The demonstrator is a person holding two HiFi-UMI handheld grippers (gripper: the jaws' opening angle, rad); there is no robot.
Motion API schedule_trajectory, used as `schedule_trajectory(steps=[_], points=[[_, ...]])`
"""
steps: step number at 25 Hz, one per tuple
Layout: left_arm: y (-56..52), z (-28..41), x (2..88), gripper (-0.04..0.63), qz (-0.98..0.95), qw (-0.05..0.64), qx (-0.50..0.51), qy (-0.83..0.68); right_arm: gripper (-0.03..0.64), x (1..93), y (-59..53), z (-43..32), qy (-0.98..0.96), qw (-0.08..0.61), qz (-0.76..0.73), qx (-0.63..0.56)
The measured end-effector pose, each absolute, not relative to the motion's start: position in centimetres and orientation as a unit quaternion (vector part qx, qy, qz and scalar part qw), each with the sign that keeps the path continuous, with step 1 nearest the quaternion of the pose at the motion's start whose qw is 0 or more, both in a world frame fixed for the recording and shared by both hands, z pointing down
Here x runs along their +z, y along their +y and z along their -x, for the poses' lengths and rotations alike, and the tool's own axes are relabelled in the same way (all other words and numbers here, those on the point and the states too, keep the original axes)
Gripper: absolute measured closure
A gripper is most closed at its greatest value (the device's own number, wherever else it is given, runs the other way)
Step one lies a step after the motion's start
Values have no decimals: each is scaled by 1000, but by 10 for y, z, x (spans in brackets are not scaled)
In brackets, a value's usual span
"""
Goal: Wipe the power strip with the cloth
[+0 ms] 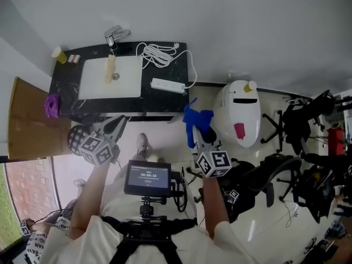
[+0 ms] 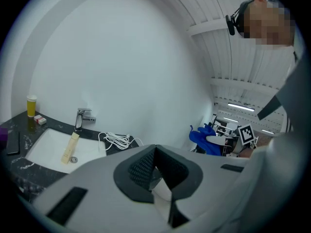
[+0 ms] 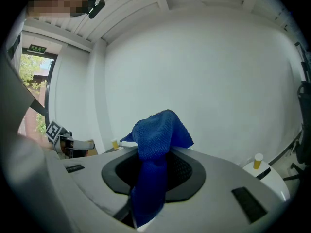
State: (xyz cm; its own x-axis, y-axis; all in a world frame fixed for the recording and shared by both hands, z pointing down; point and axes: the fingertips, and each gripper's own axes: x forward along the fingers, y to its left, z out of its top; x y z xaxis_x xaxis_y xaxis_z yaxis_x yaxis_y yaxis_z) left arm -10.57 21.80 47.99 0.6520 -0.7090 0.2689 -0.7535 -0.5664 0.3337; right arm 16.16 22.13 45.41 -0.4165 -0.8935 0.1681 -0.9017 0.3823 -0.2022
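Observation:
A white power strip [image 1: 168, 85] lies on the dark counter [image 1: 171, 100], right of the white sink [image 1: 110, 77]; its white cord [image 1: 158, 53] is coiled behind it. The coil [image 2: 116, 140] shows in the left gripper view too. My right gripper [image 1: 196, 126] is raised in front of the counter, shut on a blue cloth [image 1: 196, 122] that sticks up from its jaws [image 3: 156, 144]. That cloth [image 2: 206, 141] also shows at the right of the left gripper view. My left gripper [image 1: 111, 127] hangs at the counter's front left, jaws shut and empty [image 2: 154, 171].
In the sink lies a beige tube [image 1: 110, 69], with a faucet [image 1: 115, 36] behind it. A yellow bottle [image 1: 59, 54] and a purple thing [image 1: 52, 105] are at the counter's left. A white bin [image 1: 239, 113] stands right of the counter, with office chairs [image 1: 300, 120] beyond.

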Motion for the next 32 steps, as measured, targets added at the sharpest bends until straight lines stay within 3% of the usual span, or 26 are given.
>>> schedule_trajectory(steps=[12,32], points=[[302,77,481,586,-869,219,33,-442,514,470,286,-190,-849,22,-511,136],[282,94,443,586,-886,185,8,-425,514,451,277,-166,-843,20,-522,125]])
